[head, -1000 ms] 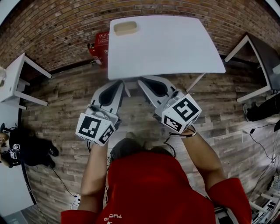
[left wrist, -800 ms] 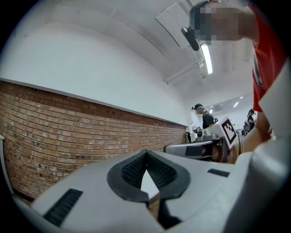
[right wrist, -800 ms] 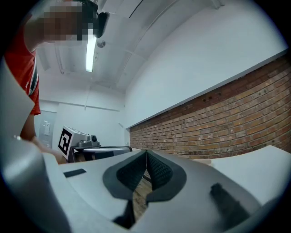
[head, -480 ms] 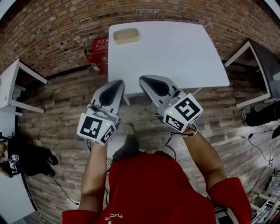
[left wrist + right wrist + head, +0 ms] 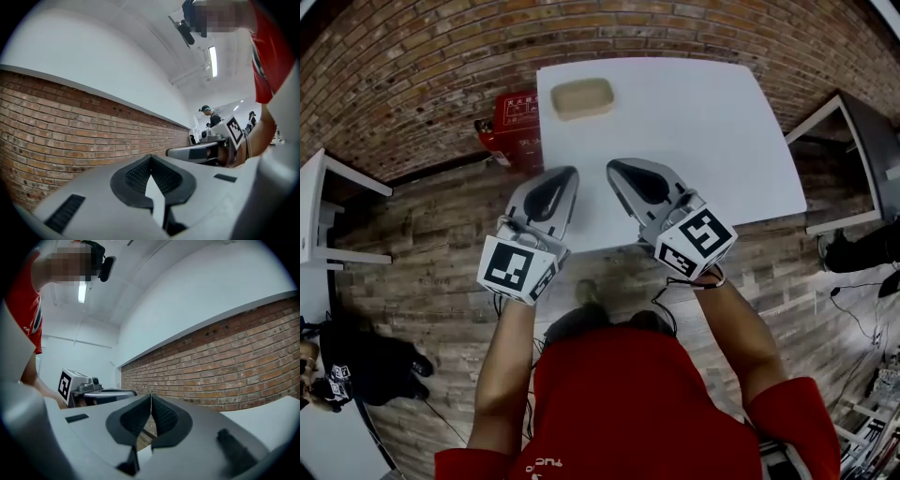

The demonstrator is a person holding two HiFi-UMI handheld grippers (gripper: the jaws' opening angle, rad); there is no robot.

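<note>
The left gripper (image 5: 569, 172) and the right gripper (image 5: 615, 167) are held side by side over the near part of a white table (image 5: 703, 122), their tips angled slightly toward each other but not touching. In the left gripper view the two dark ribbed pads (image 5: 138, 172) meet at their tips with nothing between them; only a sliver of pale tabletop shows through the gap lower down. The right gripper view shows the same: its pads (image 5: 164, 414) are pressed together at the tip and clamp nothing. A tan tray (image 5: 583, 97) (shallow, with rounded corners) lies near the far left corner of the table, ahead of both tips and clearly apart from them, untouched. Each gripper carries its marker cube (image 5: 517, 267) at the rear, close to the person's hands. A red fire extinguisher (image 5: 510, 127) stands on the wooden floor (image 5: 422, 244) beside the table's left edge, against the brick wall (image 5: 441, 47). The person's red shirt (image 5: 637, 403) fills the bottom of the head view.
</note>
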